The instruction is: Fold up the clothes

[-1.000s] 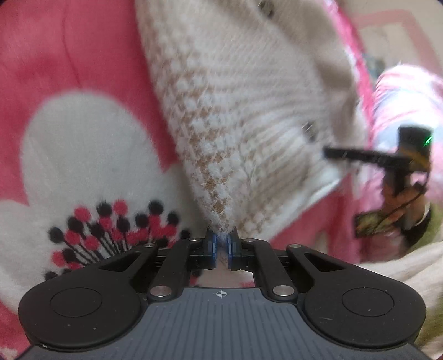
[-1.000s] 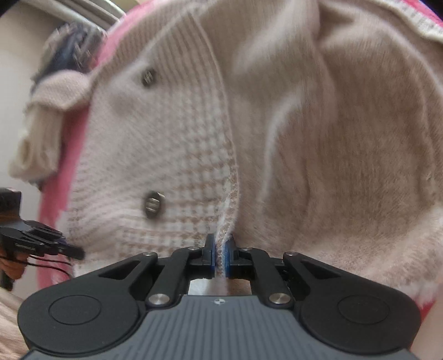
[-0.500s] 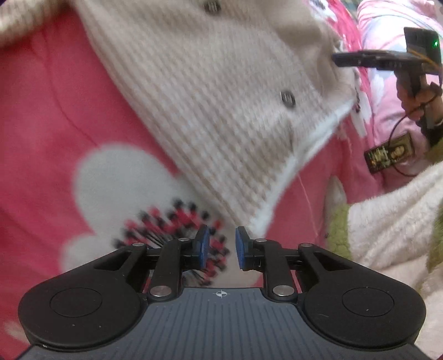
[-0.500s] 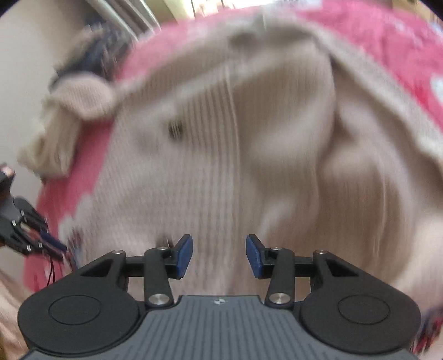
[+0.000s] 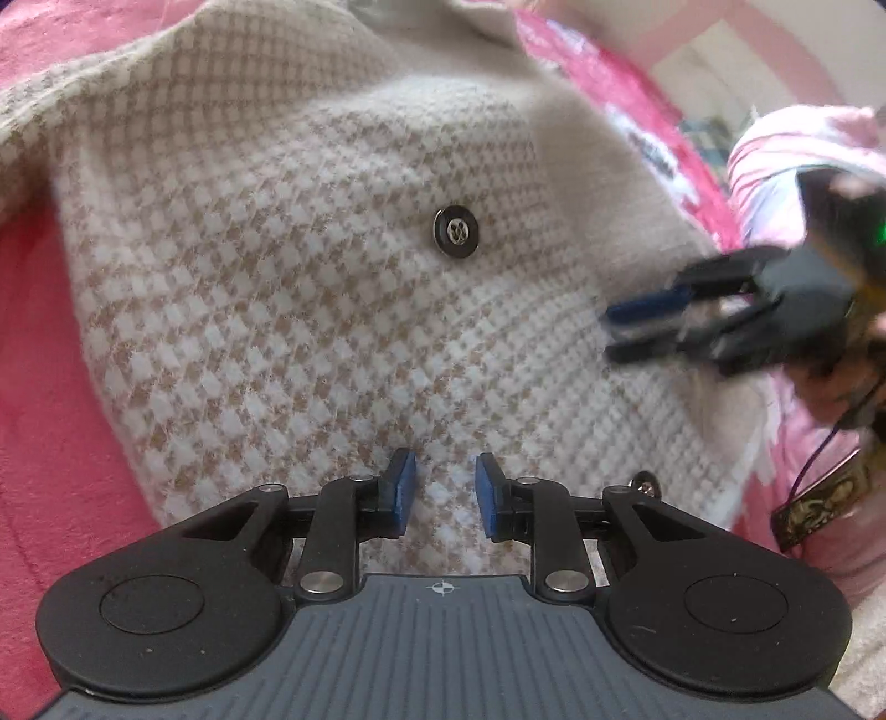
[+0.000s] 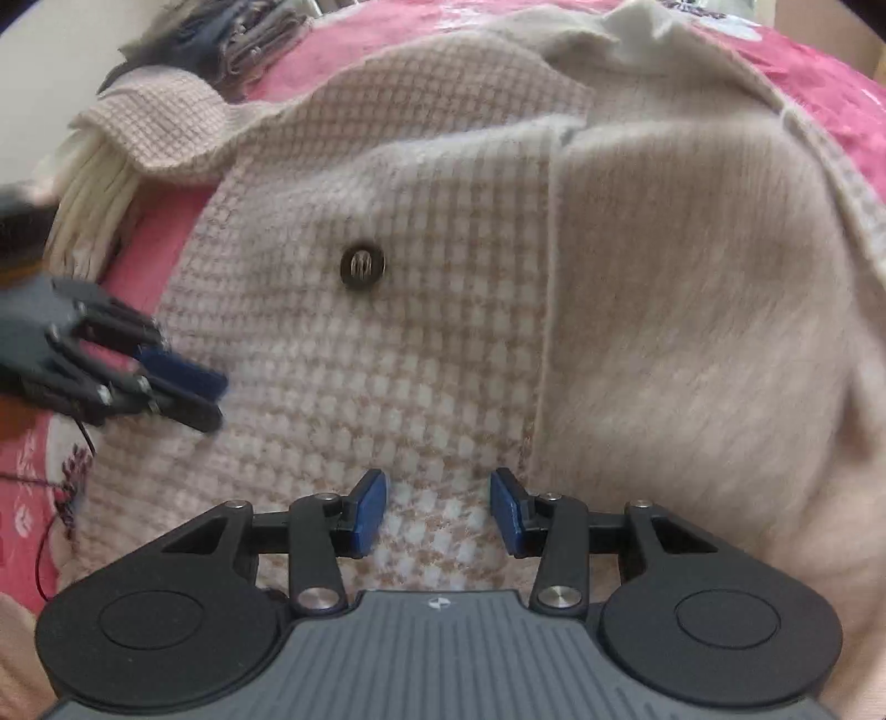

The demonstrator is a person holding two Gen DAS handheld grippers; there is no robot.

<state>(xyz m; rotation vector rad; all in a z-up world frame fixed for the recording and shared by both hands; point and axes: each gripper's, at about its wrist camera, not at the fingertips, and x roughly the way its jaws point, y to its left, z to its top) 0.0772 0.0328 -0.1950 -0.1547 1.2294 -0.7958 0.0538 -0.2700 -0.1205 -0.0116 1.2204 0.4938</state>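
Observation:
A beige and white houndstooth knit cardigan (image 5: pixel 310 266) with dark metal buttons (image 5: pixel 455 231) lies spread on a pink floral blanket (image 5: pixel 39 399). My left gripper (image 5: pixel 440 493) hovers over its checked front panel, jaws opening, nothing between the blue pads. My right gripper (image 6: pixel 437 512) hangs over the same panel beside the plain beige inner side (image 6: pixel 692 310), jaws apart and empty. Each gripper shows in the other's view: the right gripper (image 5: pixel 637 327) at the right edge, the left gripper (image 6: pixel 188 393) at the left edge. A button (image 6: pixel 362 267) sits ahead of the right gripper.
A folded knit piece with white ribbing (image 6: pixel 111 166) and dark clothes (image 6: pixel 221 39) lie at the blanket's far left edge. A person's hand (image 5: pixel 841 382) holds the right gripper, with a wire and a small tag (image 5: pixel 819 504) hanging. Pink bedding (image 5: pixel 775 166) lies at the right.
Both grippers have let go of the cardigan's edge and opened. Both moved over the checked front panel, and the cardigan now lies flatter on the blanket.

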